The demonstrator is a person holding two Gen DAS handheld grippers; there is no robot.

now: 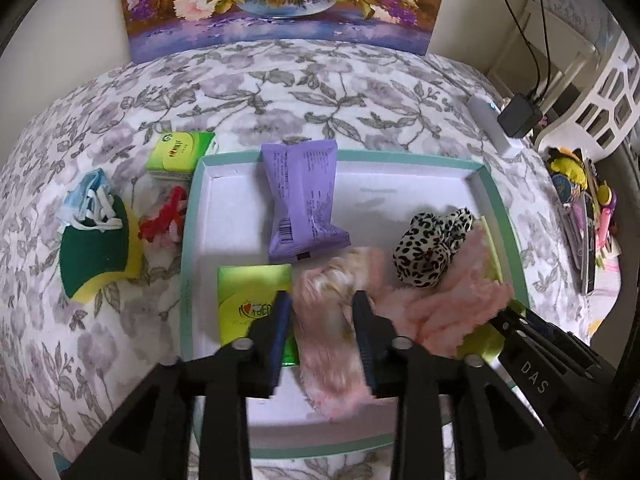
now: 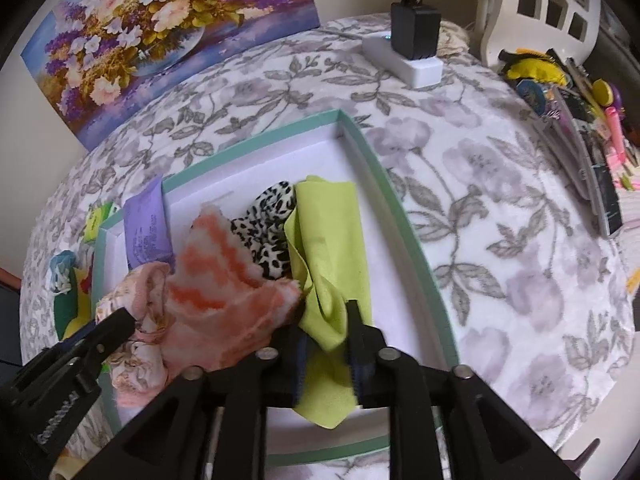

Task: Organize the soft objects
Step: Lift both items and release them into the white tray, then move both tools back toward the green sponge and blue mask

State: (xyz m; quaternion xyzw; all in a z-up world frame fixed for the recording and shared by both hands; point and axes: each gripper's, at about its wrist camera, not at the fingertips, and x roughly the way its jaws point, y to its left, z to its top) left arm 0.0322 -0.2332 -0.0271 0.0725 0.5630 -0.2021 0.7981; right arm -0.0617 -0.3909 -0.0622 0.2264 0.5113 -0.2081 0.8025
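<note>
A white box with a teal rim (image 1: 192,216) lies on the floral bedspread. It holds a purple packet (image 1: 304,200), a green tissue pack (image 1: 248,292), a leopard-print scrunchie (image 1: 428,248) and a pink striped fuzzy cloth (image 2: 224,280). My left gripper (image 1: 322,296) is open, low in the box. A pink and cream fuzzy sock (image 1: 324,344) lies loose between its fingers. My right gripper (image 2: 322,316) is also open, over the box's right side. A lime-green cloth (image 2: 328,240) lies crumpled between its fingers. Each gripper shows at the edge of the other's view.
Left of the box lie a second green tissue pack (image 1: 180,152), a green and yellow sponge (image 1: 96,256), a blue face mask (image 1: 92,200) and a red fuzzy item (image 1: 164,216). A flower painting (image 1: 280,0) stands behind. A power strip (image 1: 516,116), a white basket (image 1: 600,92) and stationery (image 1: 580,200) sit at the right.
</note>
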